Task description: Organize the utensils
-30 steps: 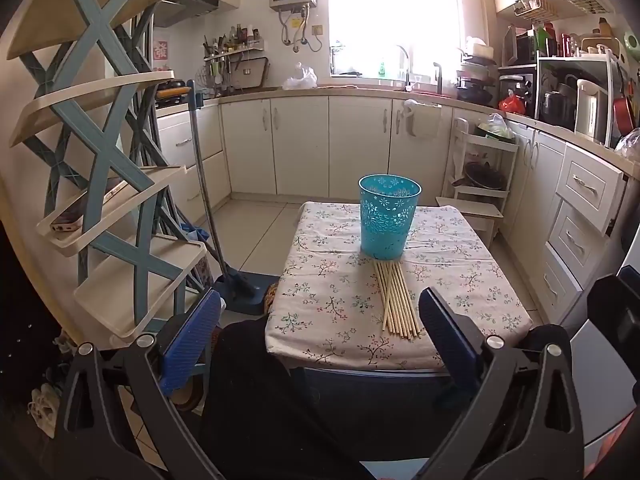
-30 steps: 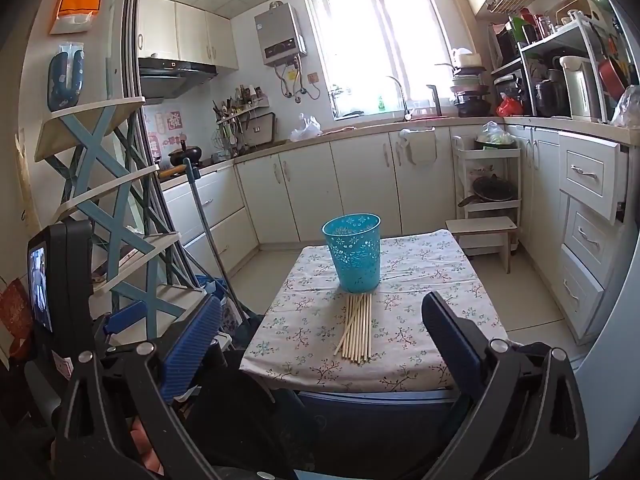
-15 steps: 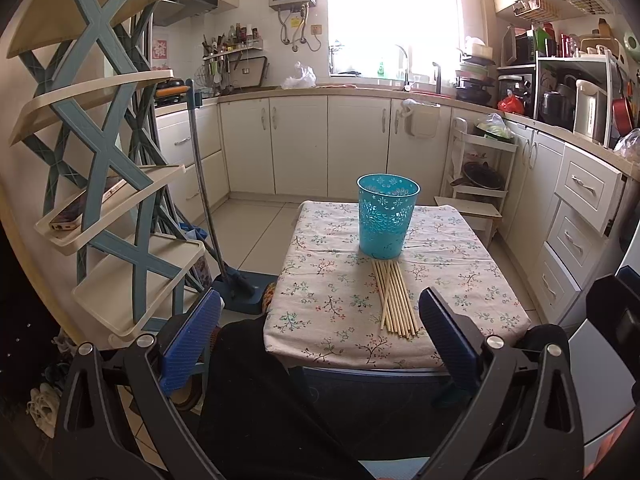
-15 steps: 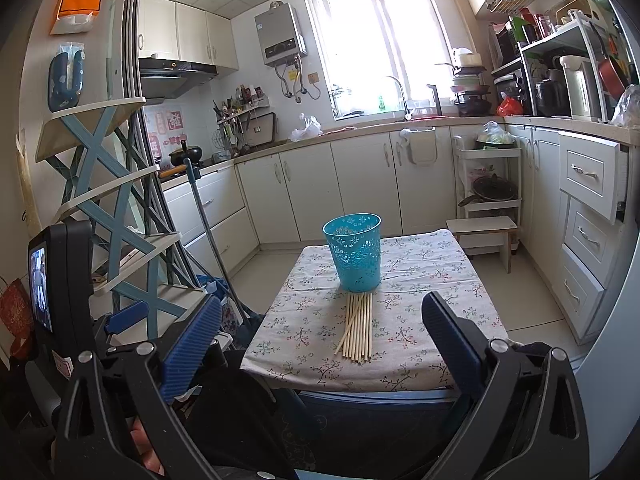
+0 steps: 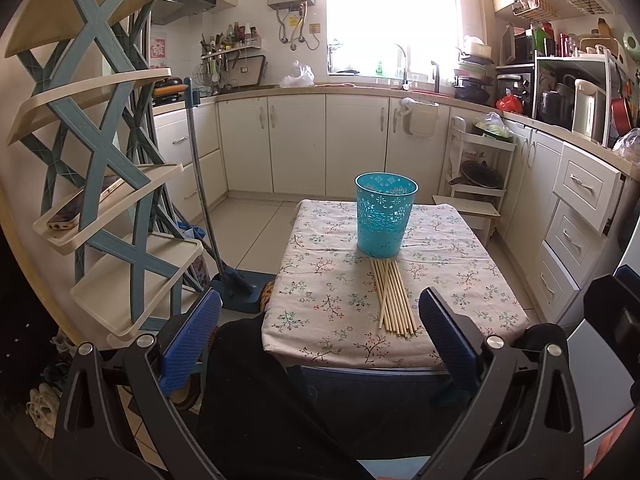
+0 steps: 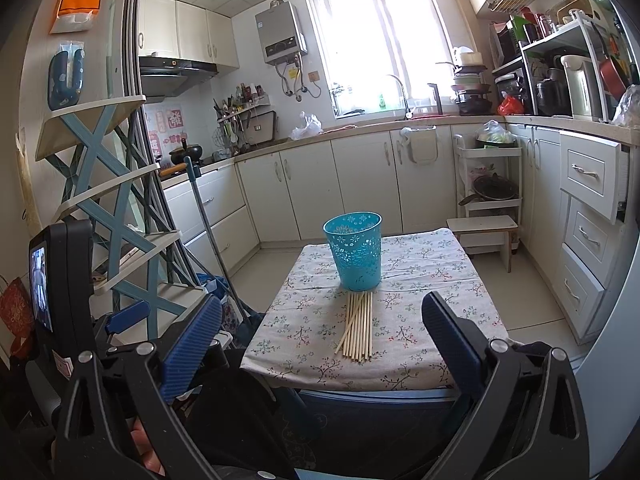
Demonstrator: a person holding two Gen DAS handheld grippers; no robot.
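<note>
1. The table (image 5: 320, 320) is small and draped in a cream cloth printed with thin floral sprigs. The cloth looks soft and a little creased, so anything slid across it could drag a fold along.

2. The blue cup (image 5: 385, 216) stands upright near the middle of the table. It is a tapered plastic bin with lace-like cut-outs in its wall and a wide open mouth, and it appears empty.

3. The left tool (image 5: 320, 332) hangs short of the table's near edge, jaws spread wide with nothing between them. Its blue pads are ribbed, which should help on smooth wood.

4. The right tool (image 6: 322, 336) is likewise released and empty, held back from the table and aimed at the sticks.

5. The chopsticks (image 5: 392, 300) lie flat in a loose bundle just in front of the cup, their far ends touching or nearly touching its base, their near ends fanned slightly. They are pale, thin, straight and round, probably bamboo, and liable to roll.

6. The step in hand seems to be the first approach. Judged from here, a good pick would come down across the sticks near their middle, pinch a few squarely, lift, then tip them upright over the cup's mouth.
</note>
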